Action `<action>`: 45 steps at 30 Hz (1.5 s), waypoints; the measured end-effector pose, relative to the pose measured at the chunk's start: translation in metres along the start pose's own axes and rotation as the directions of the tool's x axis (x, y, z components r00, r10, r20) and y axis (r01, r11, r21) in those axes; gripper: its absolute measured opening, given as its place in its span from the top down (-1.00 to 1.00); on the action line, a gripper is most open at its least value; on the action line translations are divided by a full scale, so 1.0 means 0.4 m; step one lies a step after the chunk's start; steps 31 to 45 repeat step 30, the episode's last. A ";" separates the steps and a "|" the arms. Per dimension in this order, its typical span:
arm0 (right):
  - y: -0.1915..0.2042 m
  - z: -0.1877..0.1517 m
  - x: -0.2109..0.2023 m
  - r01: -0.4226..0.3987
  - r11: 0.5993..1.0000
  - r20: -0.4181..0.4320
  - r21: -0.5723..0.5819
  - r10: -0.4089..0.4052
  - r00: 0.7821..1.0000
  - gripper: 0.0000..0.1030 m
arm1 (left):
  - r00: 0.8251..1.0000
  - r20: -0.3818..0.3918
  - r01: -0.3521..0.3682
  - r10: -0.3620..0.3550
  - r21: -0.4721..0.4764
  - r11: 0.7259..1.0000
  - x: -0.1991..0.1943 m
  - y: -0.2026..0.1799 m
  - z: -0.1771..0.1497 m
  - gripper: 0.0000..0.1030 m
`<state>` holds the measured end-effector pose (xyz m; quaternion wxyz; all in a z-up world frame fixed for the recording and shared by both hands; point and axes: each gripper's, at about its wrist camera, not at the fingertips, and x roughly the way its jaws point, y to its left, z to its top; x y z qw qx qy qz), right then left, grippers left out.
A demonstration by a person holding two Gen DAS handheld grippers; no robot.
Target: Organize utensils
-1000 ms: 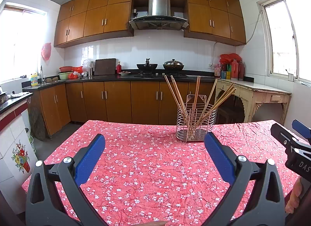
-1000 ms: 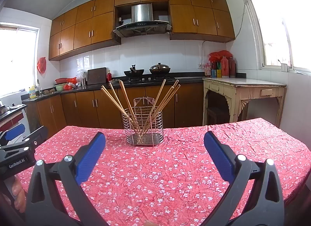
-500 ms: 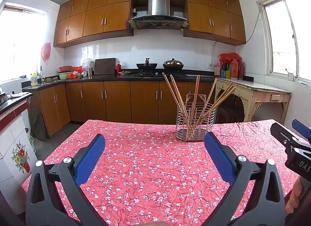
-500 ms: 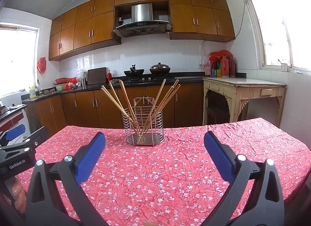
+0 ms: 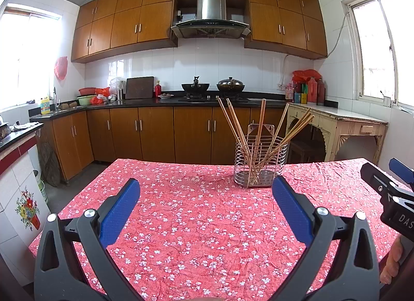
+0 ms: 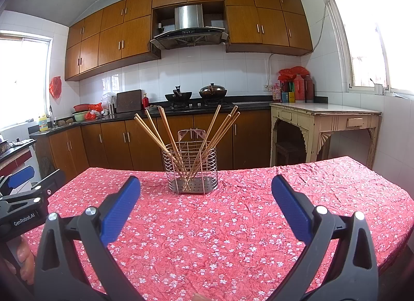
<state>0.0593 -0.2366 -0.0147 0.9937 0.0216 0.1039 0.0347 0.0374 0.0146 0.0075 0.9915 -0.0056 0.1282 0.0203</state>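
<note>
Left wrist view: the left claw (image 5: 205, 197) hangs over the counter (image 5: 196, 223), which wears a red flowered cloth; its blue pads (image 5: 117, 210) are spread wide with nothing between them; the wire holder (image 5: 260, 162) stands upright on the cloth toward the far edge, ahead and somewhat right of the claw; wooden chopsticks (image 5: 234, 123) lean out of it in several directions; the right claw (image 5: 388, 184) shows at the right edge, a hand (image 5: 392, 262) beneath it.

Right wrist view: the right claw (image 6: 205, 197) is likewise wide open and empty above the counter (image 6: 233, 236); the wire holder (image 6: 191, 169) sits ahead and slightly left of centre, well apart from the pads; the chopsticks (image 6: 165, 130) fan left and right from it; the left claw (image 6: 26, 187) appears at the left edge with fingers (image 6: 24, 259) below; cabinets (image 6: 145, 140) and a stove (image 6: 196, 104) lie behind.
</note>
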 end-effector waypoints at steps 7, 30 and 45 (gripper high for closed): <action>0.000 0.000 0.000 0.000 1.000 0.000 0.002 0.000 1.000 -0.92 | 1.000 -0.001 0.002 -0.002 0.002 1.000 0.001 -0.003 -0.007 -0.96; 0.000 0.000 0.000 0.001 1.000 0.001 0.003 -0.001 1.000 -0.92 | 1.000 0.005 -0.001 0.001 -0.013 1.000 -0.005 0.006 -0.007 -0.96; 0.000 0.000 0.000 0.001 1.000 0.001 0.003 -0.001 1.000 -0.92 | 1.000 0.005 -0.001 0.001 -0.013 1.000 -0.005 0.006 -0.007 -0.96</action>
